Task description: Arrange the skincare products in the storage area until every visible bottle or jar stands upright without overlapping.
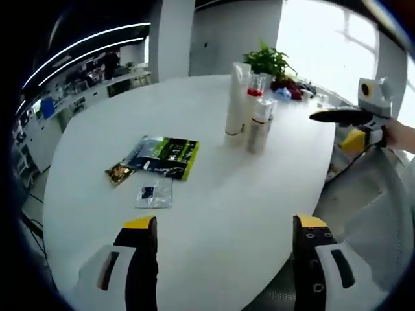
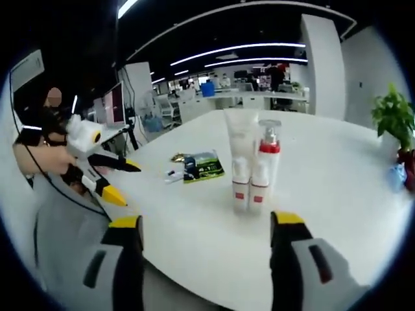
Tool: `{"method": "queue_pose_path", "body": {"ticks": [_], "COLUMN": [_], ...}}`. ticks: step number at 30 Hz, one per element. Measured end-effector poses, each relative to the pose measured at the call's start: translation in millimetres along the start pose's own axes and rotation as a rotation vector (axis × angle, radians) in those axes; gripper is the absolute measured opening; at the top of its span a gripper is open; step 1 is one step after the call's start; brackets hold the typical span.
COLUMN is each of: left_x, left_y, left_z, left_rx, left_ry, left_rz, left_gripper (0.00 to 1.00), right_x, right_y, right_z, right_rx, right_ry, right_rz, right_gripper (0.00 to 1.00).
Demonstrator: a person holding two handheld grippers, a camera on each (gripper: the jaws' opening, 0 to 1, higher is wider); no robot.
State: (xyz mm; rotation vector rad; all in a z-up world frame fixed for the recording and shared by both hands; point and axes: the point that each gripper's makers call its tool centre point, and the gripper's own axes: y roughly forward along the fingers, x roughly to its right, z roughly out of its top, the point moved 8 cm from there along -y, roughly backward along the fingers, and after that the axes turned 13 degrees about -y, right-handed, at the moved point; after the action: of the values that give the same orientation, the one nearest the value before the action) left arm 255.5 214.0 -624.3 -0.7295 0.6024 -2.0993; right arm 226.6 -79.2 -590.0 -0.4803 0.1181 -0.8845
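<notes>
A cluster of skincare products stands upright past the middle of the white table (image 1: pixel 214 214): a tall white tube (image 1: pixel 236 97), a pump bottle with a red collar (image 1: pixel 255 87) and a shorter white bottle (image 1: pixel 260 126). In the right gripper view the same tube (image 2: pixel 240 142) and pump bottle (image 2: pixel 268 155) stand behind two small red-labelled bottles (image 2: pixel 249 189), all touching. My left gripper (image 1: pixel 224 227) is open over the table's near side, well short of them. My right gripper (image 2: pixel 207 223) is open at the table edge, and shows from the side (image 1: pixel 334 129) with jaws apart.
A green-and-black packet (image 1: pixel 166 157), a small gold sachet (image 1: pixel 118 173) and a clear sachet (image 1: pixel 154 192) lie flat left of the products. A potted plant (image 1: pixel 268 61) stands at the far edge. A person's hand holds the left gripper (image 2: pixel 131 186) off the table.
</notes>
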Motion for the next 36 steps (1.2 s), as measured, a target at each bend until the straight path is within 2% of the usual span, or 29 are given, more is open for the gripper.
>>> {"method": "queue_pose_path", "body": {"ticks": [7,14,20,27,36], "left_x": [2.3,1.8,-1.8,-1.8,-1.2], "left_y": [-16.6,-28.2,-38.5,-41.1,-35.1], "left_z": [-6.5,-17.0,-22.1,-25.5,-19.1], "left_rx": [0.032,0.016,0.025,0.015,0.016], "left_ry": [-0.046,-0.075,-0.093,-0.113,-0.131], "left_rz": [0.034,0.065,0.088,0.099,0.124], "left_gripper": [0.9,0.94,0.94,0.94,0.97], "right_x": [-1.7,-4.4,-6.4,-4.8,-5.4], "right_y": [-3.6,-6.4,-5.8,-4.9,-4.1], "right_z": [1.1,1.8,-0.3,-1.2,-2.6], "right_rx": [0.01,0.014,0.013,0.017,0.01], "right_ry": [-0.006,0.002,-0.001,0.001,-0.002], "right_rz": [-0.006,-0.006,-0.003,-0.007,0.001], "right_gripper": [0.83,0.84,0.84,0.84,0.82]}}
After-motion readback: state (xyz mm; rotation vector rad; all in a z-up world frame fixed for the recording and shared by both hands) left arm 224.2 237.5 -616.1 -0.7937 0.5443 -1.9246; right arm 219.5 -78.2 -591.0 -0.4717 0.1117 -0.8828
